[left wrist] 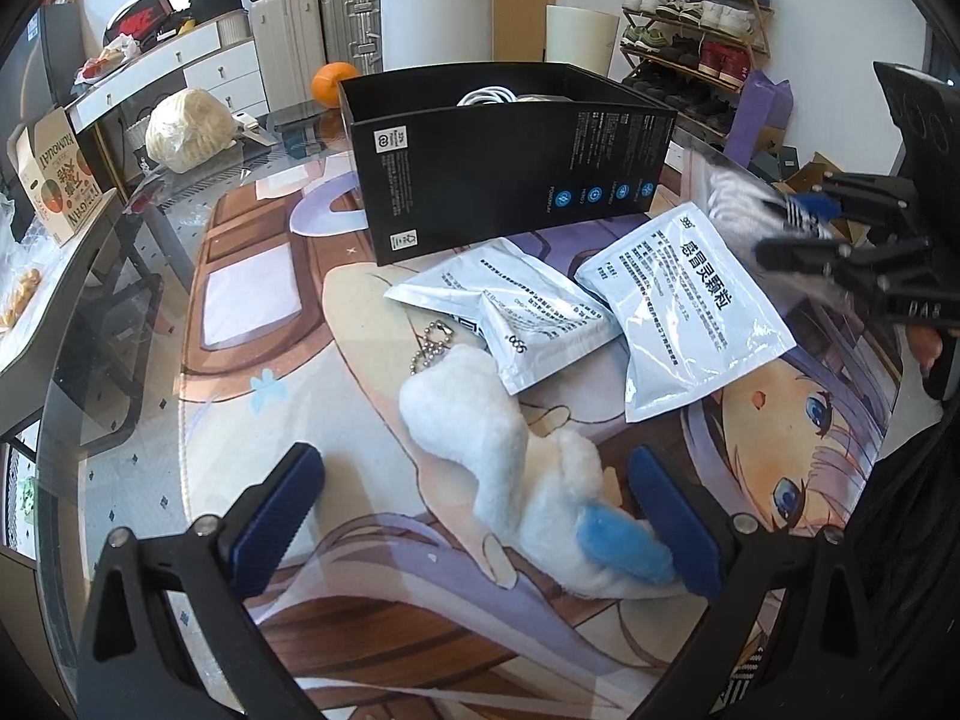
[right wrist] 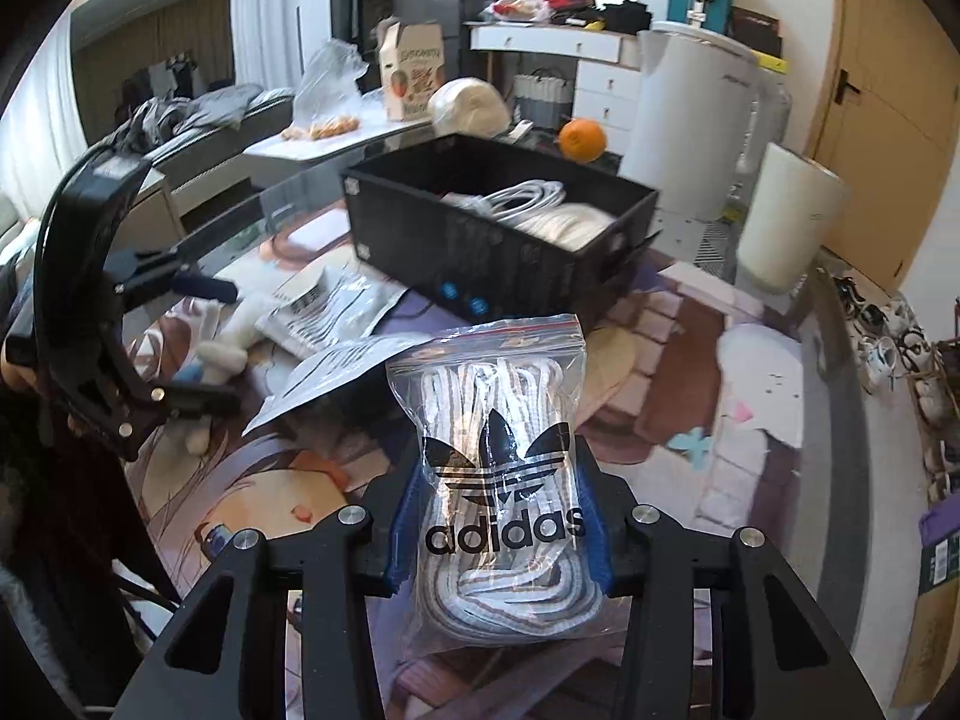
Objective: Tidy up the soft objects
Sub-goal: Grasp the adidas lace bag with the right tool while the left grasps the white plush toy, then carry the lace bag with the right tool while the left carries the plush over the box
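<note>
My left gripper is open, its blue pads on either side of a white plush toy with a blue part and a bead chain, lying on the printed mat. Two white medicine pouches lie just beyond it. The black box stands behind them with white cables inside. My right gripper is shut on a clear Adidas zip bag of white laces, held above the mat in front of the box. The right gripper also shows at the right edge of the left wrist view.
An orange and a wrapped white bundle sit on the glass table behind the box. A white paper roll stands to the box's right. A side table with a fruit carton is at the left. Suitcases and a shoe rack line the wall.
</note>
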`<action>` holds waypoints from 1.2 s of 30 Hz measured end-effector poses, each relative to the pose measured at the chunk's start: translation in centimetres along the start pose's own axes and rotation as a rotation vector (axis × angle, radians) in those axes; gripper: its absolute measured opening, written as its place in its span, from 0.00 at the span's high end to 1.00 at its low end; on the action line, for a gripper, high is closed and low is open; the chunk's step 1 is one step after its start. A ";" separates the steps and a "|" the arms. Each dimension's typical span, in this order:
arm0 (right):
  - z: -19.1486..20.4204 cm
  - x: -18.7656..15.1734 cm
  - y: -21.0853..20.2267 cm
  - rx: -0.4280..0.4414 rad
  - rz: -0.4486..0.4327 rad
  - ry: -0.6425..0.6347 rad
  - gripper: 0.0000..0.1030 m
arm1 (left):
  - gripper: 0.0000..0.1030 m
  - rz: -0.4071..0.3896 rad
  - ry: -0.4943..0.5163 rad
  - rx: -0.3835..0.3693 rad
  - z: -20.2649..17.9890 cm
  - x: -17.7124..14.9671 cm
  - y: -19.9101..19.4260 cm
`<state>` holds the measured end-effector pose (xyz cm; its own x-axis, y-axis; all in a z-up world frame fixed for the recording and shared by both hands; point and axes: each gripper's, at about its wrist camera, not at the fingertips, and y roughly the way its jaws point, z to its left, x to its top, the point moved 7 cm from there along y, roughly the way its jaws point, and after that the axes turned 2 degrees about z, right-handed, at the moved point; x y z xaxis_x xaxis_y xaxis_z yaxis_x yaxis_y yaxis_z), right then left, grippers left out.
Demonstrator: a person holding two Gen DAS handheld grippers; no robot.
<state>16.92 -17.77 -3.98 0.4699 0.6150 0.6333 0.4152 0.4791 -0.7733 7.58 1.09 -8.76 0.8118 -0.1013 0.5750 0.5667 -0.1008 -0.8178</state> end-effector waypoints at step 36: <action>0.3 3.5 -3.8 -0.019 -0.189 0.050 0.57 | 0.69 -0.272 -0.059 -0.026 1.5 3.7 -5.4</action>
<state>16.75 -17.28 1.15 0.4203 0.4828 0.7683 0.5145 0.5707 -0.6400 7.70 2.71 -2.29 0.6374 -0.0092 0.7705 0.7619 -0.1416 -0.6320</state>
